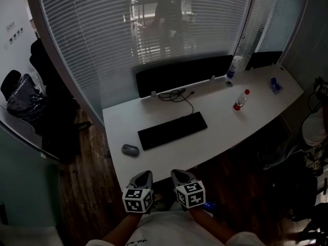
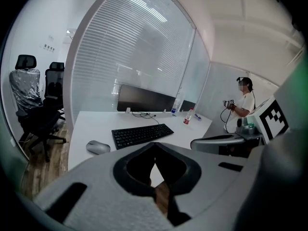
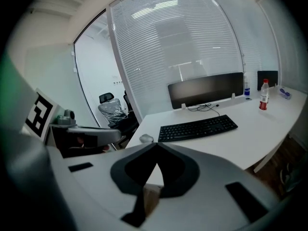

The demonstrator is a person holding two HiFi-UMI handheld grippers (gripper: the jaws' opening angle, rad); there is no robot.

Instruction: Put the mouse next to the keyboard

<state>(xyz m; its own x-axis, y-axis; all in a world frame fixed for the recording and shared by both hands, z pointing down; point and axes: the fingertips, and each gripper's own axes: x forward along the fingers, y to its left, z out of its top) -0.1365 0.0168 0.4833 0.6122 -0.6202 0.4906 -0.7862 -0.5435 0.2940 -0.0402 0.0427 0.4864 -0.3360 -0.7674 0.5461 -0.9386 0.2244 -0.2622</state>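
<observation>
a smooth, pebble-shaped grey mouse (image 1: 130, 149) lies on a matte white desk (image 1: 246, 127) with a curved front edge, near the desk's front left corner. it sits a little left of the near end of a flat black keyboard (image 1: 172, 130), with a strip of bare desktop between the two. the mouse is a low rounded oval with a dull satin sheen and no cord in sight. in the head view its long axis runs nearly level across the frame, while the keyboard's long axis slants up to the right. which end of the mouse is the front is too small to tell.

both tools hang off the desk's near edge, over dark wood-plank floor (image 1: 82, 188). the left gripper (image 1: 143, 174) has its pale grey moulded jaws closed tip to tip on nothing, and the right gripper (image 1: 179, 174) matches it, jaws together and empty. each carries a white cube printed with black square markers.

behind the keyboard a thin black cable (image 1: 177, 95) loops in front of a wide black screen (image 1: 182, 73). a clear plastic bottle (image 1: 241, 100) with a red cap stands upright to the right, well apart from the keyboard. ribbed white blinds (image 1: 154, 24) hang behind glass at the back. black office chairs (image 1: 20, 94), one wrapped in shiny plastic film, stand to the left. in the left gripper view a person (image 2: 243, 102) in a white shirt stands beyond the desk's far end.
</observation>
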